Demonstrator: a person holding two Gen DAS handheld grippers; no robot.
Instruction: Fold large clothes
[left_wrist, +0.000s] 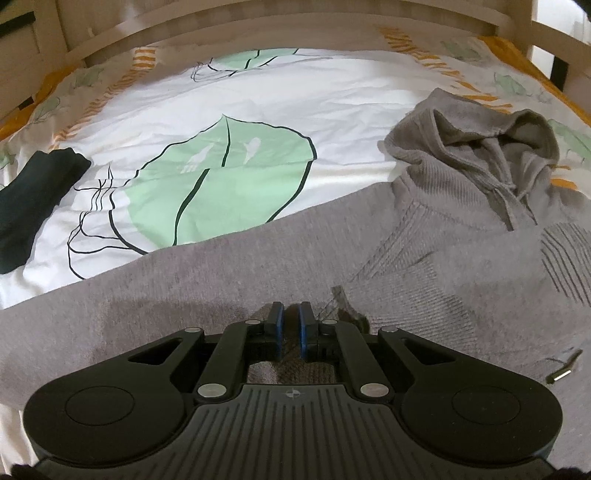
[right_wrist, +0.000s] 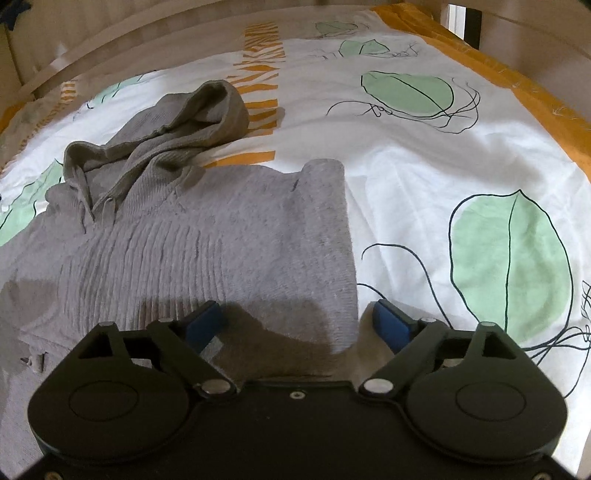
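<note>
A grey knitted hoodie (left_wrist: 424, 266) lies flat on the bed, with its hood (left_wrist: 517, 147) and drawstrings at the far right. My left gripper (left_wrist: 291, 310) rests low over the hoodie's body with its blue pads together. Whether cloth is pinched between them does not show. A small dark pucker sits just right of the fingers. In the right wrist view the hoodie (right_wrist: 240, 240) fills the left half, with a sleeve folded inward along its right edge. My right gripper (right_wrist: 295, 310) stands wide open over that edge. One pad is above the cloth and the other above the sheet, and they hold nothing.
The bed cover (right_wrist: 424, 177) is white with green leaf prints and orange borders. A dark folded garment (left_wrist: 33, 195) lies at the left edge of the bed. A wooden bed frame (left_wrist: 258, 22) runs along the far side. A metal cord tip (left_wrist: 565, 365) lies on the hoodie.
</note>
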